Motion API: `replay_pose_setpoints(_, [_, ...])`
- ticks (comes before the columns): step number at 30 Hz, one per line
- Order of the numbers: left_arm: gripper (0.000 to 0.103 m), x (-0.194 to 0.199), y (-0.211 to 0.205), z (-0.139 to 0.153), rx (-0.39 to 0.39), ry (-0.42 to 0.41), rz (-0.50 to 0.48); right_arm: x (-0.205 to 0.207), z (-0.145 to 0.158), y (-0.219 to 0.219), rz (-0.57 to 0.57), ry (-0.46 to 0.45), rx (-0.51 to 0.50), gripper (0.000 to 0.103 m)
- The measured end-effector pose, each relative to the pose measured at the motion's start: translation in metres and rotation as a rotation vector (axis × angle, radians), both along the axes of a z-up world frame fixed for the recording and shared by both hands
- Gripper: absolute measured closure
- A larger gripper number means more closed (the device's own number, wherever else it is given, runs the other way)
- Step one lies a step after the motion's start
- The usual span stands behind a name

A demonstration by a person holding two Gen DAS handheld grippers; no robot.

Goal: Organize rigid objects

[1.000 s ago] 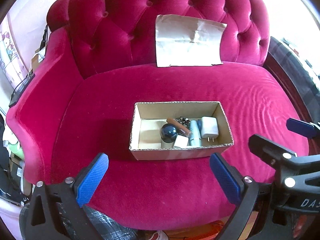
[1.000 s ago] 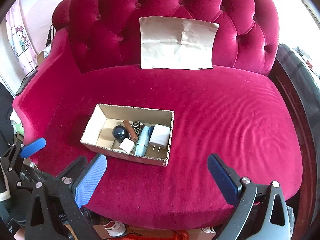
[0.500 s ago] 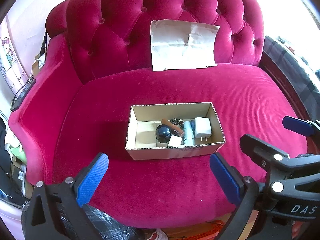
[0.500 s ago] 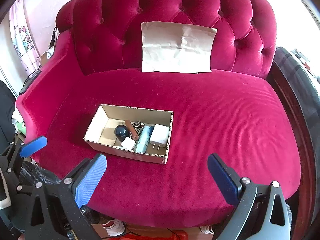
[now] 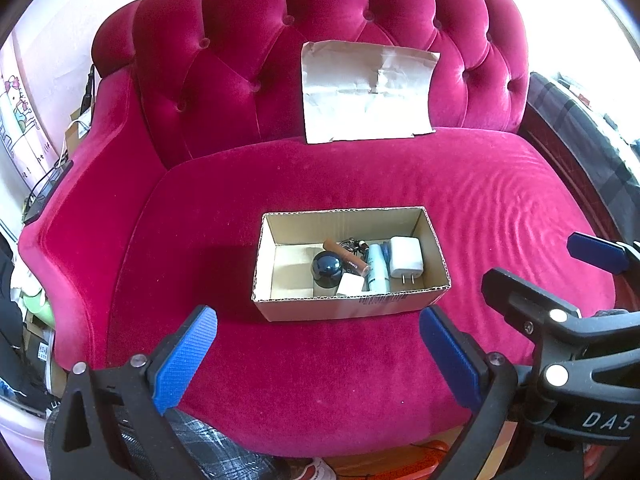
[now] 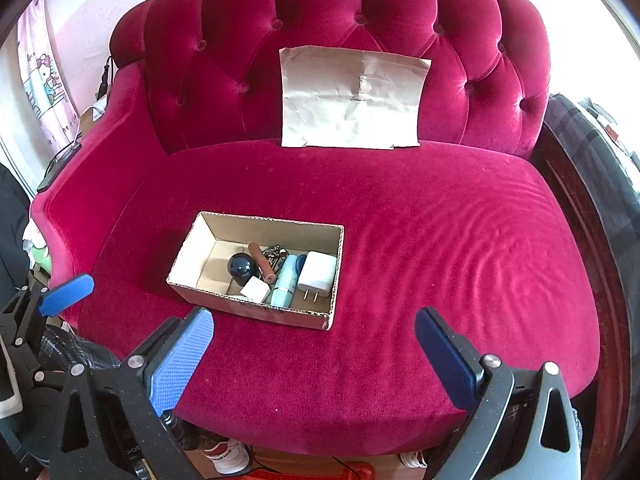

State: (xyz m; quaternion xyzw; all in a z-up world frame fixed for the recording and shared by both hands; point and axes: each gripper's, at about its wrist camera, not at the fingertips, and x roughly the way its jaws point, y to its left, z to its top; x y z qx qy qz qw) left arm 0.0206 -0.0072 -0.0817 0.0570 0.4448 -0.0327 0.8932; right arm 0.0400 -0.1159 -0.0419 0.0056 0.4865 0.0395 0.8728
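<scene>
A crimson velvet sofa point(image 5: 360, 360) with a button-tufted back fills both views. An open cardboard box point(image 5: 352, 304) sits on the seat cushion, near its front edge. In the left wrist view the box lies at the centre of the picture; in the right wrist view it sits toward 9 o'clock from centre.

Inside the box, grouped toward its right half, are a dark blue ball point(image 5: 327, 265), a brown cylindrical tube point(image 5: 346, 256) lying slanted beside the ball, a small white cube point(image 5: 350, 284) at 6 o'clock from the tube, a pale blue tube point(image 5: 377, 267), a white plug charger point(image 5: 406, 258) with its prongs pointing to the front wall, and a tangle of dark metal keys point(image 5: 354, 245) at 12 o'clock from the tube. The left end of the box floor is bare.

A creased sheet of brown paper point(image 5: 368, 92) leans upright against the sofa back, at 12 o'clock from the box.

The left gripper point(image 5: 318, 356) is held in front of the sofa edge, its blue-padded jaws wide apart with nothing between them. The right gripper point(image 6: 314, 356) is held the same way, jaws spread and empty, just beside the left one. Both are well apart from the box
</scene>
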Motion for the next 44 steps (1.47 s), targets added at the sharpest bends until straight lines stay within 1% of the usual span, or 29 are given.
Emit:
replay_pose_setpoints(24, [0.000, 0.000, -0.001, 0.005, -0.009, -0.001, 0.000, 0.000, 0.006, 0.000, -0.002, -0.016, 0.000, 0.000])
replay_pose_setpoints(40, [0.000, 0.005, -0.005, 0.006, 0.002, 0.003, -0.004, 0.003, 0.008, -0.005, 0.001, -0.028, -0.002, 0.000])
replay_pose_setpoints(44, [0.000, 0.009, -0.008, 0.003, 0.017, 0.007, -0.012, 0.006, 0.004, -0.008, 0.002, -0.020, 0.005, 0.000])
